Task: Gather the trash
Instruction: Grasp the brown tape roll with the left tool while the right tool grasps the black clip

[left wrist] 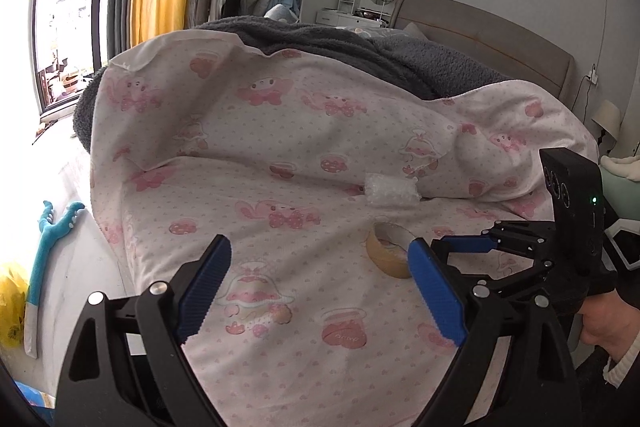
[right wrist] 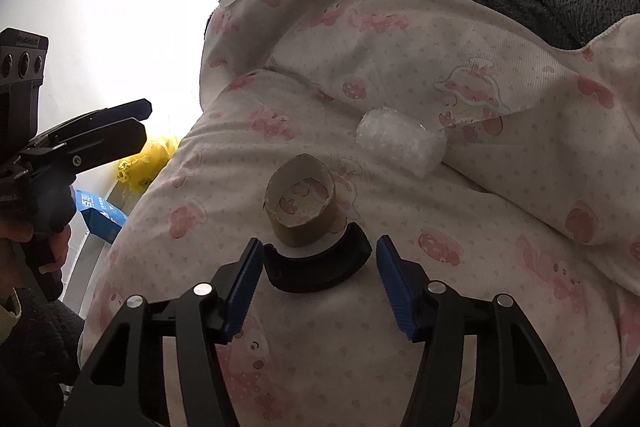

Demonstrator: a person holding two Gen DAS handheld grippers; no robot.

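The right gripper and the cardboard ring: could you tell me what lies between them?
In the right wrist view, a curved black piece lies between the right gripper and the cardboard ring.

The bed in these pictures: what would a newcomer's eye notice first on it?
Probably the pink cartoon-printed quilt that covers the bed, with a grey blanket behind it. On the quilt stand a cardboard tape core and, further back, a white wad of bubble wrap. A curved black piece lies between the open fingers of the right gripper, just before the core.
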